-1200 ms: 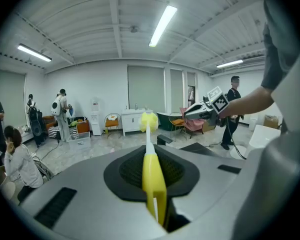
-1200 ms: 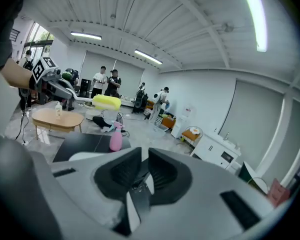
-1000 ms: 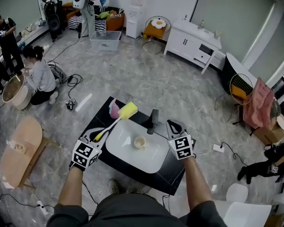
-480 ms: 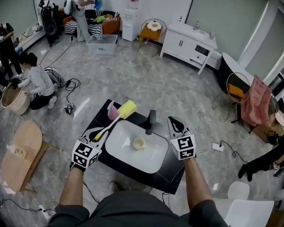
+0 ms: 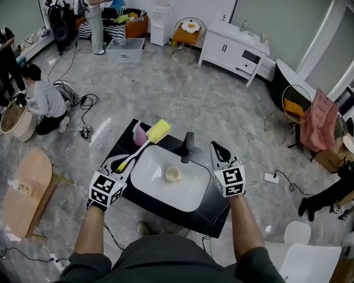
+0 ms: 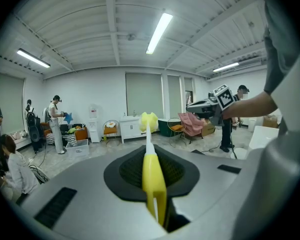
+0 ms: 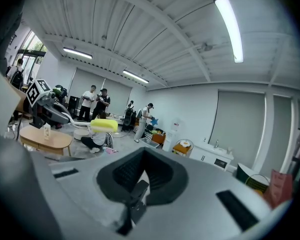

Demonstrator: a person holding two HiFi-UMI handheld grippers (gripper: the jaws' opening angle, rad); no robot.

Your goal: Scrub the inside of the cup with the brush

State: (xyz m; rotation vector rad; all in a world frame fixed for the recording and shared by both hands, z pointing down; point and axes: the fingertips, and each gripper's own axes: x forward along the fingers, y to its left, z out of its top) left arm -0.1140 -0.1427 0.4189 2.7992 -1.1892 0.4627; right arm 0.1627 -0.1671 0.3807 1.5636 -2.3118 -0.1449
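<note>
Cup (image 5: 173, 174) loose mid-sink (image 5: 159, 192). Left gripper (image 5: 118, 171) jaws pinch brush (image 5: 139, 151) by handle tail. Right gripper (image 5: 216, 149) jaws pressed together, empty. Scrub unheld cup and it'll likely skid or tip; brush might twist.

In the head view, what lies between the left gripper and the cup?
Nothing stands there. The head view shows only a strip of black counter and the bare white sink basin between the left gripper, shut on the brush, and the cup.

The cup (image 5: 173, 174) in the sink (image 5: 183, 196) is too small to see inside. Left of the sink, the brush (image 5: 140, 150) handle's end vanishes into the left gripper (image 5: 119, 171).
</note>
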